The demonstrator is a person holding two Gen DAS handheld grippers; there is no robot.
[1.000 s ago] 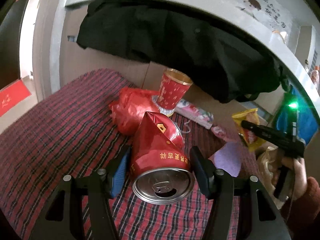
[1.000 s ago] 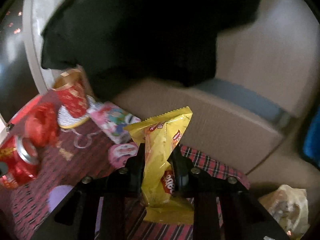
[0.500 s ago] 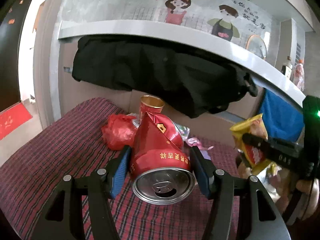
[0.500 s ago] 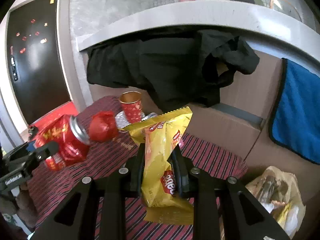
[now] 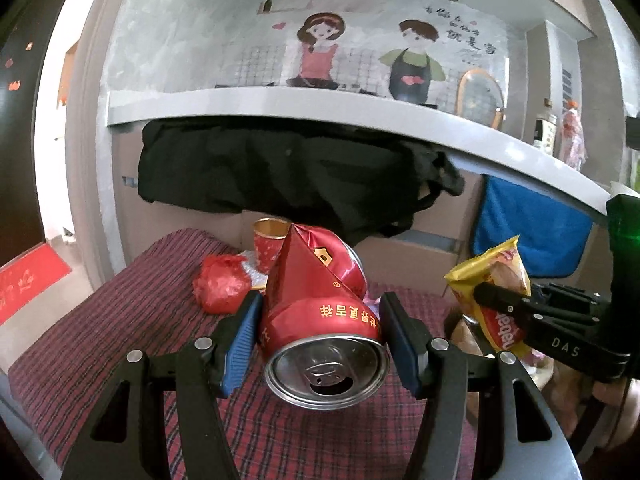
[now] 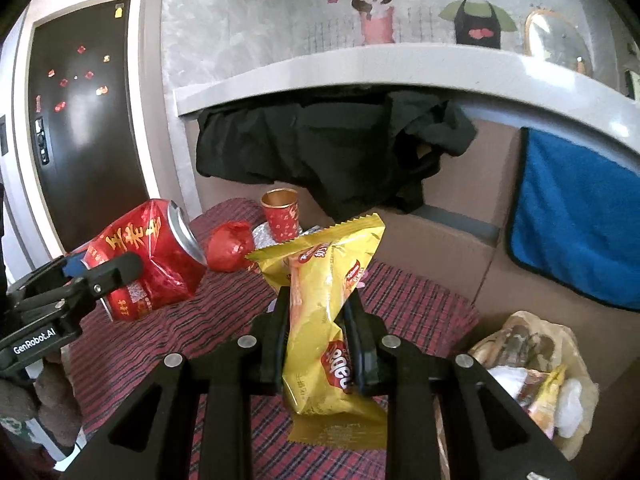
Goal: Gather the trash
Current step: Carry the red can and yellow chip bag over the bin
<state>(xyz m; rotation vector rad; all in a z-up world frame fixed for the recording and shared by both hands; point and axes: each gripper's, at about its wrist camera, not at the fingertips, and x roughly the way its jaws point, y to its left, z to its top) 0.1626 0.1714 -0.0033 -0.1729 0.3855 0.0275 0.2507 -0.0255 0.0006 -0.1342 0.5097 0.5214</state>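
Crumpled red can [image 5: 320,312] sits clamped in the left gripper [image 5: 320,340], yellow snack wrapper [image 6: 324,312] pinched in the right gripper [image 6: 320,344], both above the striped cloth [image 6: 400,292]. Carry them level to the trash bag [image 6: 532,364] beside it before letting go.

Soft daylight, sharp focus, heavy fisheye bending (black vignette corners), mild wall glare

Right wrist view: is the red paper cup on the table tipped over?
No. The red paper cup stands upright on the striped tablecloth, its gold-lined mouth facing up.
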